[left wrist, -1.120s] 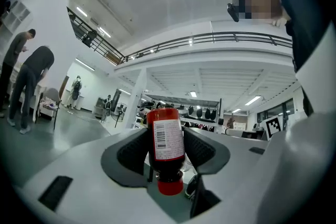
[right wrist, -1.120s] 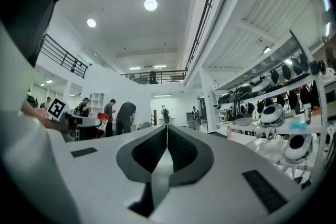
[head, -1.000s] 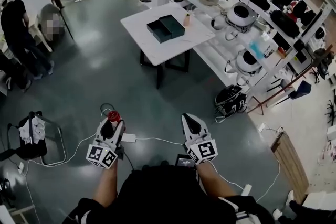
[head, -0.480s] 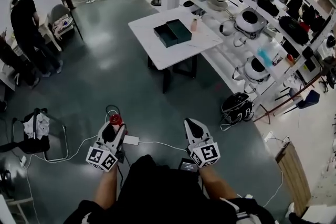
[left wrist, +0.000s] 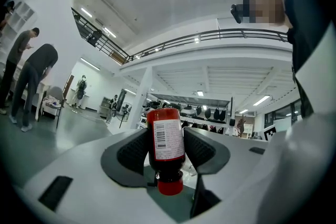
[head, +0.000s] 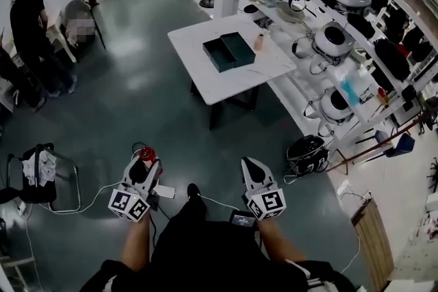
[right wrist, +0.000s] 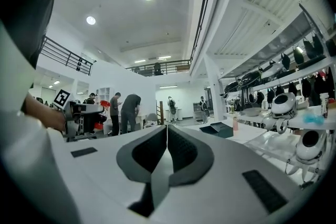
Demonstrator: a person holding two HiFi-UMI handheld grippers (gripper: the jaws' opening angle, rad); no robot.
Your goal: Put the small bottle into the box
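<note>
1. Left gripper view shows the small bottle (left wrist: 168, 147), dark red with a white barcode label and its red cap toward the camera, pinched between the left gripper's (left wrist: 167, 134) dark pads.
2. In the head view the bottle juts past the jaw tips, low over the grey floor (head: 137, 99).
3. The right gripper (right wrist: 167, 131) has its jaws pressed together on nothing.
4. The dark green box (head: 220, 55) lies open on the white table (head: 198, 44), well apart from both grippers.
</note>
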